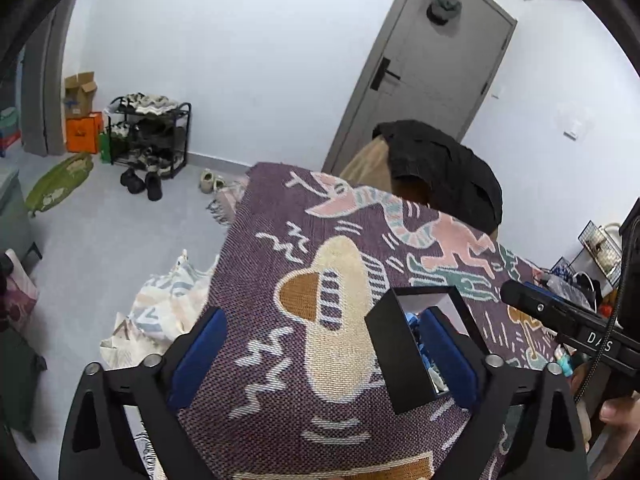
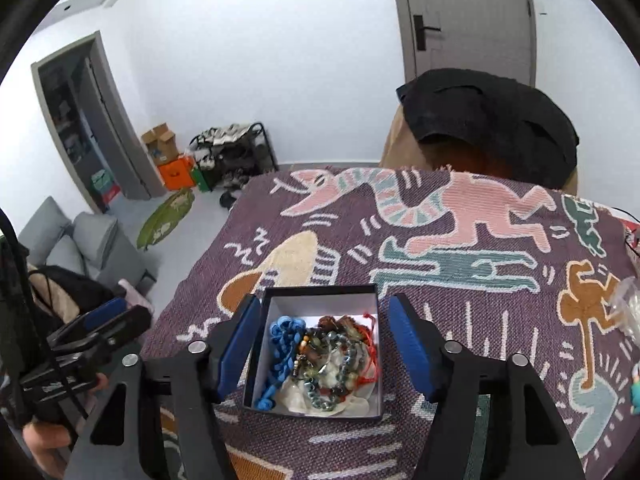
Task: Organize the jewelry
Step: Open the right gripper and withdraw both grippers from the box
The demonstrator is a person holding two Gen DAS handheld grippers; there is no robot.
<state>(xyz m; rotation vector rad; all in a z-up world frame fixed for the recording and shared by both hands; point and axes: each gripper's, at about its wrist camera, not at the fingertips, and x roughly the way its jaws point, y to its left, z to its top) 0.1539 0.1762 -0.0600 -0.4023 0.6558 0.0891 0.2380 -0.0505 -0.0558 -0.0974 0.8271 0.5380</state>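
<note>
A purple woven blanket [image 2: 460, 320] with pink, teal and tan cartoon figures covers the table and fills most of both views. Beyond its far edge, at about one o'clock in the right wrist view, a black garment [image 2: 492, 124] is draped over a tan chair back, and a grey door [image 2: 468, 12] stands behind it at twelve o'clock. A black shoe rack [image 2: 236, 152] sits against the white wall at about ten o'clock, with an orange box [image 2: 174, 174] beside it.

The right gripper [image 2: 324, 354] hangs over the blanket with its jaws spread wide, one blue pad [image 2: 236, 350] on each side of a small black jewelry box [image 2: 320, 292]; neither pad clearly touches the box walls. The open box rests on the blanket at six o'clock in that view, white inside. It holds a tangle of jewelry [image 2: 324, 364]: a blue coiled cord at its nine o'clock side, dark and grey-green bead bracelets in the middle, and a red string toward three o'clock.

The left gripper [image 1: 324, 360] is also spread wide, the box [image 1: 400, 348] standing at the inner face of its right finger, at about four o'clock in the left wrist view.
</note>
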